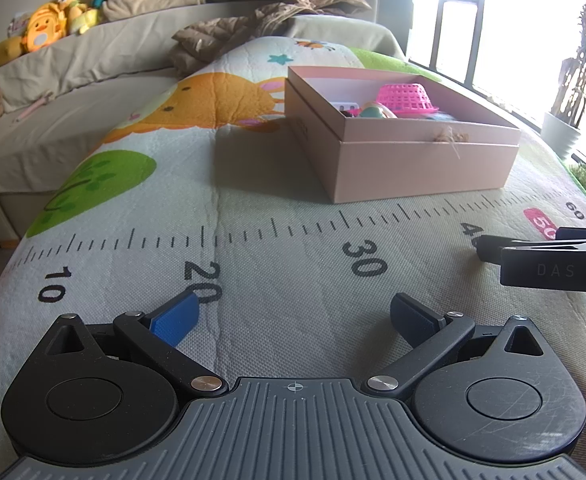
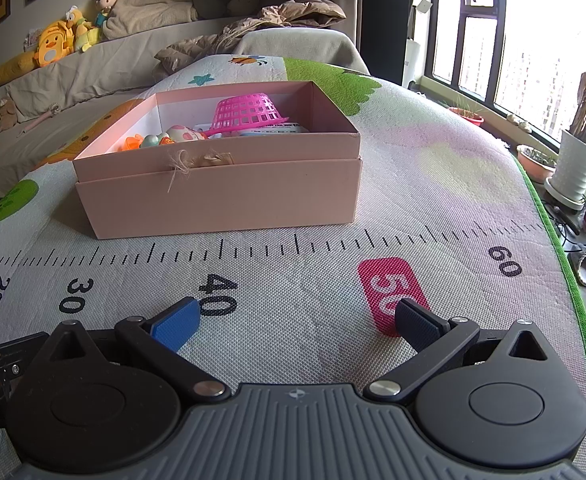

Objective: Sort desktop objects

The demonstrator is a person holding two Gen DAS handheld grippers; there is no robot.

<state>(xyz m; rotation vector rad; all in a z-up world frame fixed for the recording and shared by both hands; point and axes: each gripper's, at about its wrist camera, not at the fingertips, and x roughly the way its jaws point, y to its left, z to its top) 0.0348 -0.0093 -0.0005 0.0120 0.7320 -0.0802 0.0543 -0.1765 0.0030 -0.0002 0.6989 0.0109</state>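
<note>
From the left wrist view, most of what fills the pale pink cardboard box (image 1: 393, 136) is hidden behind its near wall; only an upturned bright pink plastic basket (image 1: 407, 98) and the tops of a few small toys show above the rim. The box sits on a quilted play mat printed with a ruler and cartoon animals (image 1: 253, 208), well ahead of the left claw (image 1: 293, 316), with nothing between them. The right claw (image 1: 549, 258) pokes in from the right edge, cut off by the frame. The left claw is spread wide, holding nothing, low over the mat near the printed 20.

From the right wrist view, the box (image 2: 221, 188) stands ahead and a little left, a frayed twine bow (image 2: 179, 166) on its front; the basket (image 2: 249, 114) lies tipped over other toys that are hard to make out. A white potted plant (image 2: 577, 168) stands by the window on the right. The right claw (image 2: 297, 320) is likewise spread wide and empty, between the printed 40 and 50.
</note>
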